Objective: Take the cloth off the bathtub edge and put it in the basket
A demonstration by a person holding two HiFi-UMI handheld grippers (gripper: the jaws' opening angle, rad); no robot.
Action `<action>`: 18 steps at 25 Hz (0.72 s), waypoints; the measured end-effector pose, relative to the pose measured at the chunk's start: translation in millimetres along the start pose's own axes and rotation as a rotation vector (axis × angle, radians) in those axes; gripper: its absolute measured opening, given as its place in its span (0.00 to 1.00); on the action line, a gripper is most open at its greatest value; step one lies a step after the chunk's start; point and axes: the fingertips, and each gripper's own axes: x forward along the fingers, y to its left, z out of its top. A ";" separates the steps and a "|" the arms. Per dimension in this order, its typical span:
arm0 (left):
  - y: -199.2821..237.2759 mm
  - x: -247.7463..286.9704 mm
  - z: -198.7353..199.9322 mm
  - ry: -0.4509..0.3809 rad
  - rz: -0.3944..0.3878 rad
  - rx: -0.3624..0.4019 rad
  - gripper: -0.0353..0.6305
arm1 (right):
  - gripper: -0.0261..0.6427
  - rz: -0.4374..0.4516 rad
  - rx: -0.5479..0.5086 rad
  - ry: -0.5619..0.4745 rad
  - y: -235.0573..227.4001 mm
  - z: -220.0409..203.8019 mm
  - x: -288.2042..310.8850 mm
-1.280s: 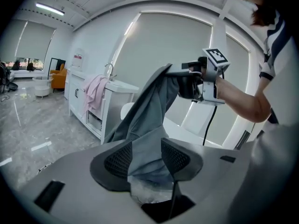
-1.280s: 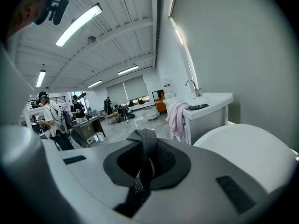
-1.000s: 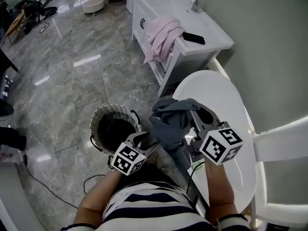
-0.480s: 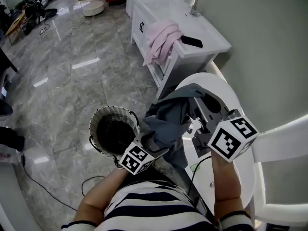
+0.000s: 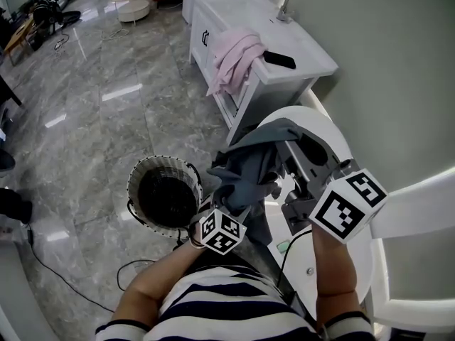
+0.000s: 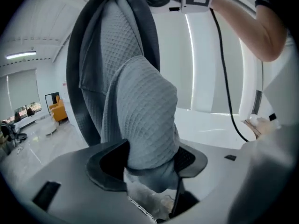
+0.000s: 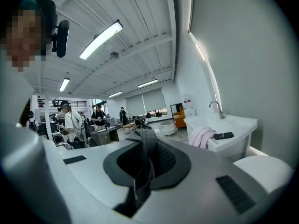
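Basket point(image 5: 142, 183) on floor, 9 o'clock from our left gripper point(image 6: 148, 167); its jaws wide, just been closing, loose around cloth point(image 5: 249, 165) fold. Cloth hangs between basket and bathtub point(image 5: 334, 148), top clenched in our right gripper point(image 7: 145, 162), 2 o'clock.

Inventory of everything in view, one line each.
cloth: 1, grey, hanging between bathtub and basket
basket: 1, pale woven, floor left of cloth
bathtub: 1, white, by the right wall
vanity: 1, white, beyond the bathtub
tap: 1, metal, on vanity
towel: 1, pink, draped over vanity front
flat black object: 1, vanity top beside towel
round table: 1, white, far across floor
cable: 1, black, floor lower left
right gripper: 1, shut on the cloth's top
left gripper: 1, jaws wide, just closing a little, cloth's lower fold between them
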 end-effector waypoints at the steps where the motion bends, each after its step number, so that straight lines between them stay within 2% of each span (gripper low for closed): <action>1: 4.6 -0.5 1.3 0.006 0.013 -0.010 0.41 | 0.09 -0.001 -0.003 -0.003 -0.2 1.7 -0.7; 3: 14.5 -3.7 5.1 0.001 0.022 -0.052 0.16 | 0.09 -0.004 -0.007 -0.012 -3.0 5.5 -2.5; 4: 19.0 -5.5 6.4 -0.003 0.013 -0.083 0.12 | 0.09 -0.006 -0.008 -0.017 -5.4 7.5 -3.3; 7: 35.2 -13.7 10.0 -0.031 -0.015 -0.227 0.11 | 0.09 -0.007 -0.010 -0.031 -11.8 11.5 -4.9; 11: 65.0 -37.6 29.3 -0.140 -0.013 -0.426 0.10 | 0.09 0.013 -0.020 -0.058 -9.8 19.0 -5.5; 14: 85.6 -58.7 48.3 -0.213 0.010 -0.481 0.10 | 0.09 0.051 -0.033 -0.089 -2.7 29.6 -2.5; 18: 102.2 -84.2 71.8 -0.283 0.038 -0.490 0.10 | 0.09 0.105 -0.058 -0.137 9.1 47.6 -0.1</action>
